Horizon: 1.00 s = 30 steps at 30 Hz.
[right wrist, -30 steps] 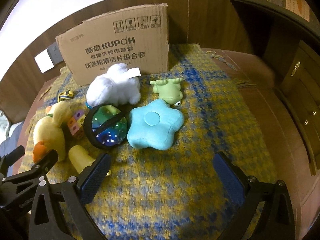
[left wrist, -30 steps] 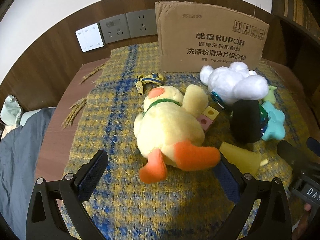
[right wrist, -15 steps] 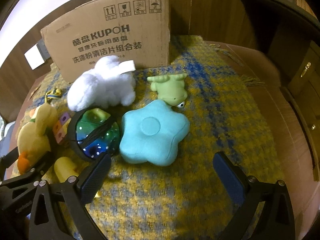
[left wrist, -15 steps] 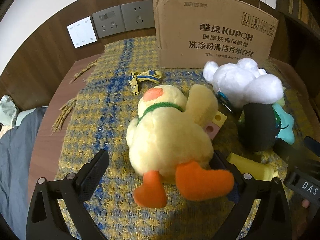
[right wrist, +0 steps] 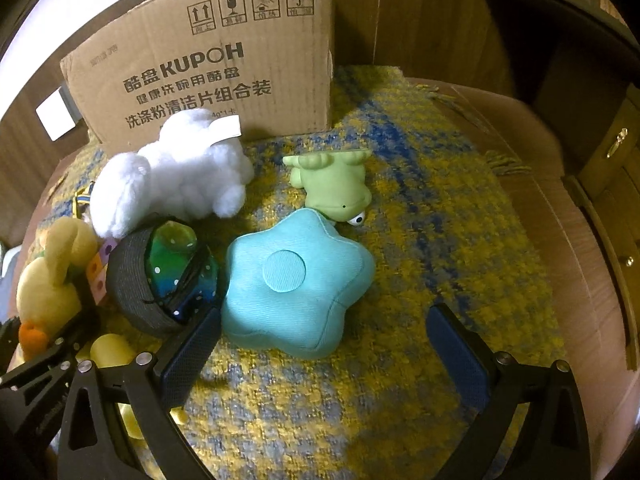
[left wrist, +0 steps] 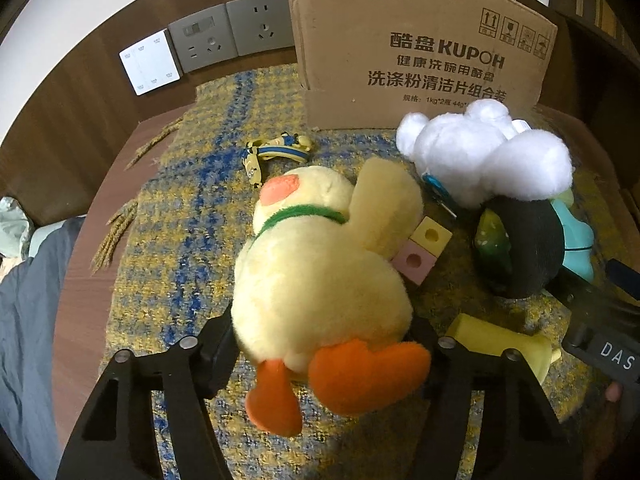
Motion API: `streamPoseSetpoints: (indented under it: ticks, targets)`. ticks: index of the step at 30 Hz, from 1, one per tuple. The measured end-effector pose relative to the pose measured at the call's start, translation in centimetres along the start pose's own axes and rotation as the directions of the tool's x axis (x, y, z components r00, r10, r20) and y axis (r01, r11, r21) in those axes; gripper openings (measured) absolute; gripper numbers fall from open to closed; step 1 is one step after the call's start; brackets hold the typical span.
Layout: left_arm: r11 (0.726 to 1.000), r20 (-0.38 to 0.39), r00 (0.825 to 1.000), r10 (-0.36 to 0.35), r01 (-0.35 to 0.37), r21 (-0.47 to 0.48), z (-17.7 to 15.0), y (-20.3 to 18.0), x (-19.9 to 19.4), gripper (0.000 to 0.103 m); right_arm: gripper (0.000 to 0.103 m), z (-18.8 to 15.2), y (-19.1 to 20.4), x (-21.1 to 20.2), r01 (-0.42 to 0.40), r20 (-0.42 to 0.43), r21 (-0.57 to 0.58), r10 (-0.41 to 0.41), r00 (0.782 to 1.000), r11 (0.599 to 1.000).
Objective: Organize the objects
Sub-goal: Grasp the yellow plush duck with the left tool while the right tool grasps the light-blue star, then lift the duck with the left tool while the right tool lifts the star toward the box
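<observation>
Counter [right wrist: 568,208] with woven cloth [right wrist: 420,208]: bare stretch at right. Cardboard box [left wrist: 420,48] bounds the rear. Left gripper [left wrist: 324,344], fingers just closed, clamps the yellow duck [left wrist: 320,264]; its pads hidden. Right gripper [right wrist: 320,352] fingers wide beside the teal star [right wrist: 296,284].

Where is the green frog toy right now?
In the right wrist view, the green frog toy lies on the plaid cloth, right of the white plush, in front of the cardboard box, its head touching the teal star cushion.
</observation>
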<state>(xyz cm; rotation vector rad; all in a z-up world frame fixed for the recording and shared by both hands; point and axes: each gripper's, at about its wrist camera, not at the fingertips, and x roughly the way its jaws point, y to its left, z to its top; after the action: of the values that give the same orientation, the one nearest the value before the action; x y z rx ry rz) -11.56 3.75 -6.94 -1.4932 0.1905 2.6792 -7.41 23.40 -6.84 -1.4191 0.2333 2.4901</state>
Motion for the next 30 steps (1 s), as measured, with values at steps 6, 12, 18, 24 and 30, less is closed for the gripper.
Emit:
streamPoseSetpoints:
  ticks: [6, 12, 18, 24, 30]
  targets:
    - [1.000, 0.006, 1.000, 0.000, 0.000, 0.006, -0.4, 0.2, 0.0, 0.062, 0.092, 0.2, 0.2, 0.6, -0.033, -0.005, -0.008, 0.033, 0.999, 0.999]
    - [1.000, 0.008, 1.000, -0.003, 0.003, 0.002, -0.5, 0.2, -0.3, 0.061, 0.060, -0.2, 1.1, 0.8, -0.106, -0.008, -0.031, 0.106, 0.994, 0.994]
    - [1.000, 0.033, 0.999, -0.001, 0.001, -0.002, -0.6, 0.5, -1.2, 0.058, 0.051, -0.4, 1.0, 0.0, -0.127, 0.015, -0.023, 0.128, 0.992, 0.992]
    - [1.000, 0.057, 0.998, -0.002, 0.002, 0.000, -1.0, 0.6, -2.4, 0.058, 0.050, -0.7, 1.2, -1.9, -0.123, 0.055, -0.025, 0.125, 0.991, 0.992]
    - [1.000, 0.090, 0.996, -0.003, 0.003, -0.004, -1.5, 0.7, -3.9, 0.058, 0.050, -1.3, 1.3, -3.5, -0.132, 0.084, -0.029, 0.134, 0.987, 0.991]
